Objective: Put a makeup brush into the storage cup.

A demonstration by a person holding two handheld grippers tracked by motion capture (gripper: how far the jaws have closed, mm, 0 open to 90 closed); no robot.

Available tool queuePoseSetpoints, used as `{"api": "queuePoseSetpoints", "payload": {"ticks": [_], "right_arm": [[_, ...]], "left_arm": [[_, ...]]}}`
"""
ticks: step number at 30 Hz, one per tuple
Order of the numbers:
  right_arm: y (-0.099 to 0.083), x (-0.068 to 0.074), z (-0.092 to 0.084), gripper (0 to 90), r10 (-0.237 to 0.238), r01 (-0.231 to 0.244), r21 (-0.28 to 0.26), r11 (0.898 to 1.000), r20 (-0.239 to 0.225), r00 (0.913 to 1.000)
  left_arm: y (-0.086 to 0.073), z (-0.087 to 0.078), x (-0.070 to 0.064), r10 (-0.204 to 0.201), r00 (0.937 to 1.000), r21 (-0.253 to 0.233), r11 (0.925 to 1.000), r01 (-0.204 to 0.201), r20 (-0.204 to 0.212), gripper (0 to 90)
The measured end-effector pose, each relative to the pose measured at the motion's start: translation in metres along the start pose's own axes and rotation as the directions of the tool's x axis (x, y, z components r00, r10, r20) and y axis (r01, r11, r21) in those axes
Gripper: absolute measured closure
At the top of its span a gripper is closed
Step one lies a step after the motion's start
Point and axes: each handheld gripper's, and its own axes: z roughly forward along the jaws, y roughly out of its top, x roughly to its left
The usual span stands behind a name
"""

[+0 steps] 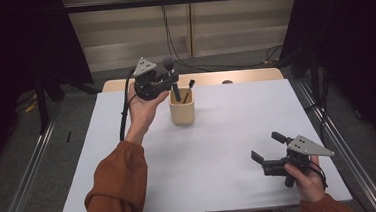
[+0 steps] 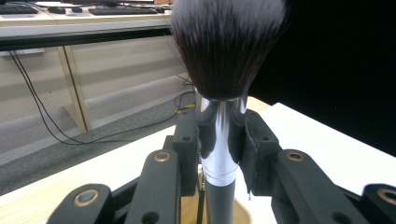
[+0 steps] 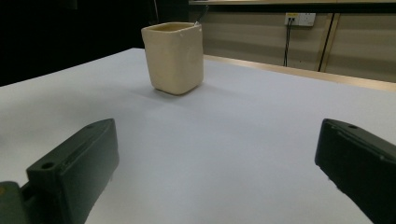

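i inspect a white tabletop (image 1: pixel 214 149) with a pale wooden strip along its far edge, standing on grey floor; metal rails run along both sides of the floor, black curtains hang left and right, and beige wall panels with trailing black cables close the back. the cream cup (image 1: pixel 182 113) is my landmark, standing on the far half of the table, left of centre.

count: one cup, two brushes, two grippers. the large makeup brush (image 1: pixel 173 79) stands upright directly over the cup, its handle lowered into the cup's mouth and its dark bristle head above. a thin black brush (image 1: pixel 189 90) leans inside the cup against its right wall.

the left gripper (image 1: pixel 172 82) sits just left of and above the cup; in the left gripper view its jaws are pressed narrowly on the brush's chrome ferrule (image 2: pixel 219 140), pads on both sides. the right gripper (image 1: pixel 267 148) rests well away from the cup, near the table's front right corner, jaws spread wide with nothing between them, pointing toward the cup (image 3: pixel 173 57).
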Motion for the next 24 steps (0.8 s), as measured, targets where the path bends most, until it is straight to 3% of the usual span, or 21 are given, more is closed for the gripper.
{"api": "queuePoseSetpoints", "payload": {"ticks": [24], "right_arm": [[-0.001, 0.001, 0.001, 0.0, -0.001, 0.001, 0.005, 1.0, -0.01, 1.0]], "left_arm": [[-0.023, 0.009, 0.006, -0.013, 0.9998, 0.05, 0.9986, 0.014, -0.014, 70.6]]}}
